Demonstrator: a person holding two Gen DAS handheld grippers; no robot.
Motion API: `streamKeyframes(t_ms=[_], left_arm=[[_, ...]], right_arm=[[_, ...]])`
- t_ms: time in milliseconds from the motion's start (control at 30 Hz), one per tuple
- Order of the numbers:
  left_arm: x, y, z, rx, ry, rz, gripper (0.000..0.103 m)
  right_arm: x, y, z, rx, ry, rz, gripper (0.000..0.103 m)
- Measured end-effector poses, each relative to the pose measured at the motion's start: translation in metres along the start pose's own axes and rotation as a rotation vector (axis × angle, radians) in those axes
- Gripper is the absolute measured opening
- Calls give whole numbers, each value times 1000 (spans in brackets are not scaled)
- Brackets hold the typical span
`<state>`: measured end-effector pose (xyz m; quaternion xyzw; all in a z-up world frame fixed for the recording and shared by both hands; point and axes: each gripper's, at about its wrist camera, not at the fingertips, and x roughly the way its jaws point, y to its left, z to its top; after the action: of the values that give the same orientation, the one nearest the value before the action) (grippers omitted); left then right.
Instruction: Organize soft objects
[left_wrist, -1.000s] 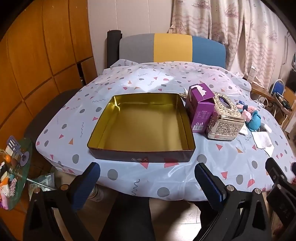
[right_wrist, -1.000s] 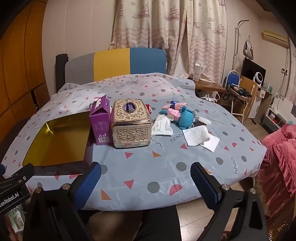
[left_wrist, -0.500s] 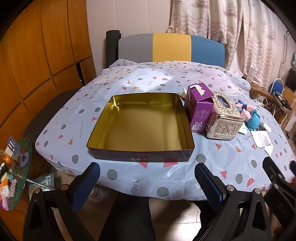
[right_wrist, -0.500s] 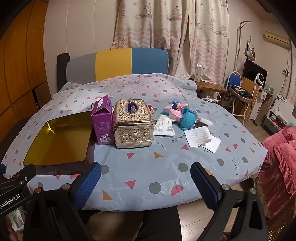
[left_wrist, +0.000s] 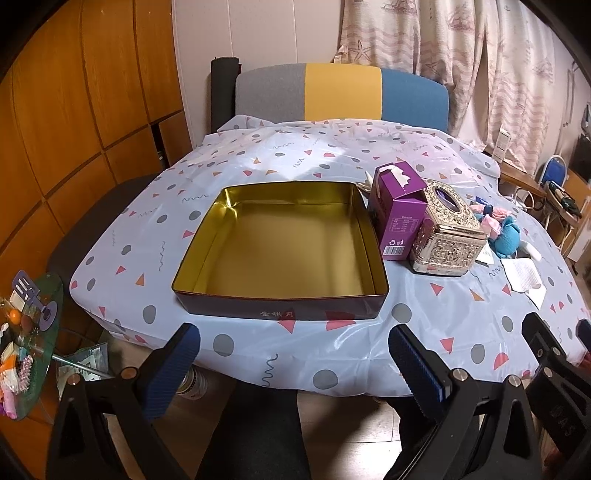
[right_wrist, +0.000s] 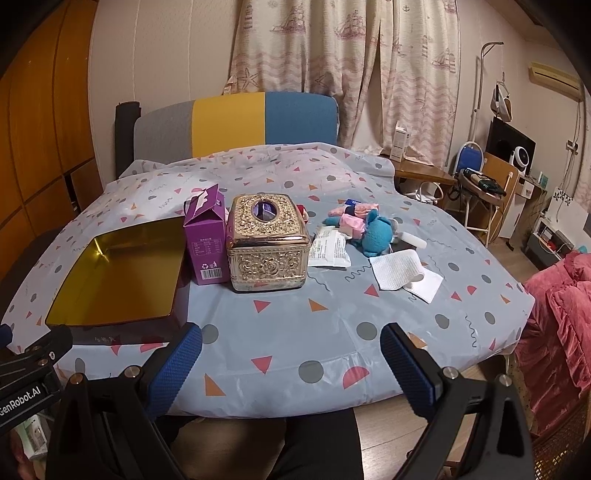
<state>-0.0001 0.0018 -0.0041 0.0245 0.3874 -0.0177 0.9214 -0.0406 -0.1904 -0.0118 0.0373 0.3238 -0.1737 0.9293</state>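
Note:
An empty gold-lined tin box (left_wrist: 280, 254) sits on the patterned tablecloth, also in the right wrist view (right_wrist: 118, 273). A teal plush toy (right_wrist: 376, 236) and pink soft items (right_wrist: 351, 223) lie in a heap right of the gold tissue box (right_wrist: 267, 243); they also show in the left wrist view (left_wrist: 508, 240). A white cloth (right_wrist: 397, 273) and a white packet (right_wrist: 330, 251) lie near them. My left gripper (left_wrist: 293, 363) is open and empty before the table's near edge. My right gripper (right_wrist: 290, 360) is open and empty, also off the near edge.
A purple carton (right_wrist: 207, 240) stands between the tin and the tissue box. A grey, yellow and blue headboard (right_wrist: 236, 122) is behind the table. A glass side table (left_wrist: 26, 343) is at left. A red quilt (right_wrist: 557, 325) and a chair (right_wrist: 484, 195) are at right.
Both grippers have moved slightly closer to the table and stay open. Nothing on the table has moved.

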Motion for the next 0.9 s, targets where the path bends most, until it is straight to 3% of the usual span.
streamKeyframes(t_ms=[900], left_arm=[[2,-2,-2,1,11,-3,103]], right_arm=[[1,1,-1,7,5,1,99]])
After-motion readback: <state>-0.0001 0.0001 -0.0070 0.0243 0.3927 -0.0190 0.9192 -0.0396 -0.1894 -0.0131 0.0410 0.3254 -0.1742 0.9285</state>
